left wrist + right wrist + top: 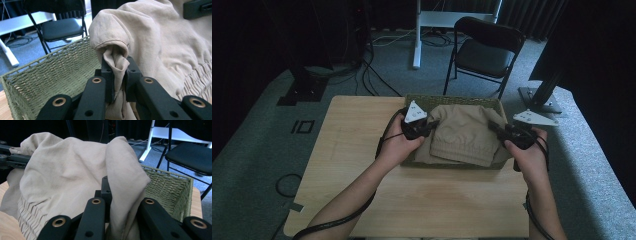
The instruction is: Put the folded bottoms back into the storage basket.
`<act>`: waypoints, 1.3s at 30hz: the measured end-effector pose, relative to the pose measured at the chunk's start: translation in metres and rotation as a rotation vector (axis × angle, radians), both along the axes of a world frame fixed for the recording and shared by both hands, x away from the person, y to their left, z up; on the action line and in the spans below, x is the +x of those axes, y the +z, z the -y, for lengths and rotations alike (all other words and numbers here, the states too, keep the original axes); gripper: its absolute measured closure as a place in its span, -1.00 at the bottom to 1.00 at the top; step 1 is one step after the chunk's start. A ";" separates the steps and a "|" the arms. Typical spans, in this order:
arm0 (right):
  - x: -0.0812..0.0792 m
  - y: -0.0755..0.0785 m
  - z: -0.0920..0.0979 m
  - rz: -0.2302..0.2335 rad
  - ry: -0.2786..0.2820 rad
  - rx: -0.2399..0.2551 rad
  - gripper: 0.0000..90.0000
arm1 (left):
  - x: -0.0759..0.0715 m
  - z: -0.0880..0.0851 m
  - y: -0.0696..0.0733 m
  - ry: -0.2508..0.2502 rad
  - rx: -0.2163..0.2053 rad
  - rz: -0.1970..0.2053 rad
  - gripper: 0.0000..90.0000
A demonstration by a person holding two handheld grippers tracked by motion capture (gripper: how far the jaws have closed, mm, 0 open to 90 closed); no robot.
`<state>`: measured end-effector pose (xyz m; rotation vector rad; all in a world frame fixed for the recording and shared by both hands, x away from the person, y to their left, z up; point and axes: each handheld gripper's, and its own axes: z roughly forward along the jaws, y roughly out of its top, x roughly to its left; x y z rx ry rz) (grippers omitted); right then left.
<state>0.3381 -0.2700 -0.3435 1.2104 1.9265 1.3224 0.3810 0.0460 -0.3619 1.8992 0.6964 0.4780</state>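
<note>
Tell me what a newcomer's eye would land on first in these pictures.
First, the beige garment with its gathered elastic waistband, stretched between the two hands over the green woven basket at the far edge of the wooden table. Next, the left tongs and right tongs, each shut on a bunched fold of cloth at opposite ends. Behind the table, a black folding chair stands on the grey carpet.

**No readable writing**

No text, label, brand, number or sign is showing legibly on anything in these views; the surfaces are presenting nothing that can be read.
</note>
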 end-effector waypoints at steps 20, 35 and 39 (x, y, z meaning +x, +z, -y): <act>0.073 -0.005 -0.003 -0.041 -0.040 0.065 0.80 | 0.066 0.003 -0.004 0.090 -0.020 0.028 0.85; 0.120 -0.059 -0.002 -0.125 -0.086 0.070 0.80 | 0.107 0.013 -0.053 0.163 -0.004 -0.056 0.85; 0.132 -0.078 -0.002 -0.163 -0.087 0.063 0.80 | 0.115 0.014 -0.069 0.170 0.010 -0.105 0.85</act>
